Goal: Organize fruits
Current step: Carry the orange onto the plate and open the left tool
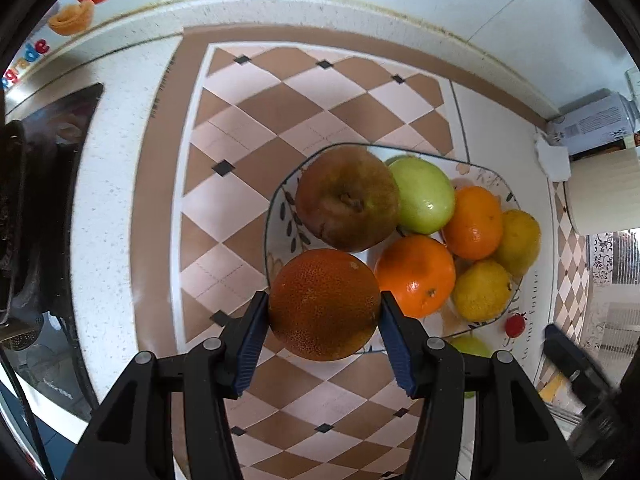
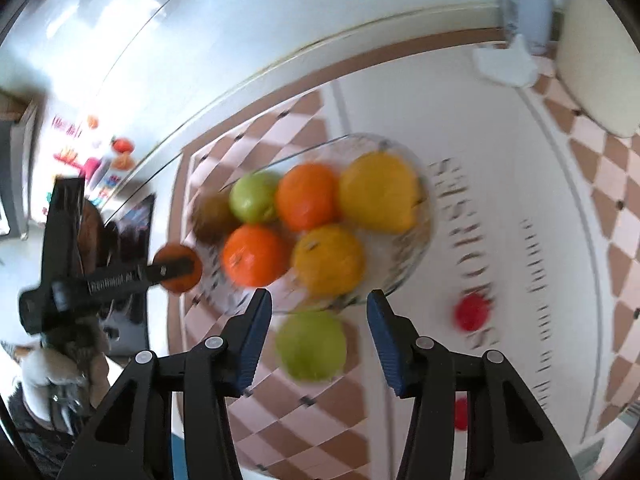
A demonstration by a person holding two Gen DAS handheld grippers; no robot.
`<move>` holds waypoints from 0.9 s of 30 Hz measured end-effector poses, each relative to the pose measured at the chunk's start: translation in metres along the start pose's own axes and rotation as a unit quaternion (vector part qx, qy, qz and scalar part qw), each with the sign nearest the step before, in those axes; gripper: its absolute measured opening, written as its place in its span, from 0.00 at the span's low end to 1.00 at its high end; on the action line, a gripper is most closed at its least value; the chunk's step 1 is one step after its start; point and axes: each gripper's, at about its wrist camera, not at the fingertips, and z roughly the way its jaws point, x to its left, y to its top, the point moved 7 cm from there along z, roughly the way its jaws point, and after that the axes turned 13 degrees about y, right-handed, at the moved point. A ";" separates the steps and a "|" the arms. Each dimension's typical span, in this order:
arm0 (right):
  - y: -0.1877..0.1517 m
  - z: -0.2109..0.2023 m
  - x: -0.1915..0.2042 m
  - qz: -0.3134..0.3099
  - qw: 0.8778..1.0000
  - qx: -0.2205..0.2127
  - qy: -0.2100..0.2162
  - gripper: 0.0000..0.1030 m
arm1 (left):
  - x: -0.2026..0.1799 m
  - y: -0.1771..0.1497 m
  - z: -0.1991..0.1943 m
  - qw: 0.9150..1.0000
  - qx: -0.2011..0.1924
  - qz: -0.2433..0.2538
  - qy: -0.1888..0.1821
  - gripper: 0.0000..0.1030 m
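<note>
The plate (image 1: 280, 216) is white with leaf sprigs and a dark rim line. On it lie a brown pear (image 1: 347, 199), a green apple (image 1: 422, 196), bright orange mandarins (image 1: 415, 276) and yellow lemons (image 1: 482, 290); under it, a brown-and-pink diamond-checked mat (image 1: 256, 128).

The left tool (image 1: 324, 308) pointed steeply downward, its two blue-padded fingers (image 1: 251, 344) pressed against opposite sides of a dark orange fruit (image 1: 324, 304) and holding it clear of the surface. In the right wrist view this same tool appeared at the left, black and reaching inward. The right tool (image 2: 320, 312) also aimed down, tilted, its blue pads (image 2: 253, 344) standing apart with nothing gripped between them.
</note>
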 end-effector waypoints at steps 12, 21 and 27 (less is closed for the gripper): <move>-0.149 0.070 0.009 -0.006 0.973 0.224 0.061 0.68 | -0.008 -0.009 0.024 1.000 0.016 0.012 0.015 0.52; -0.173 0.111 0.053 -0.137 0.952 0.275 0.014 0.63 | -0.006 0.002 0.026 0.999 0.026 0.014 0.019 0.53; -0.149 0.091 0.046 -0.121 0.968 0.217 0.019 0.62 | -0.010 -0.002 0.037 0.998 0.064 0.007 0.008 0.58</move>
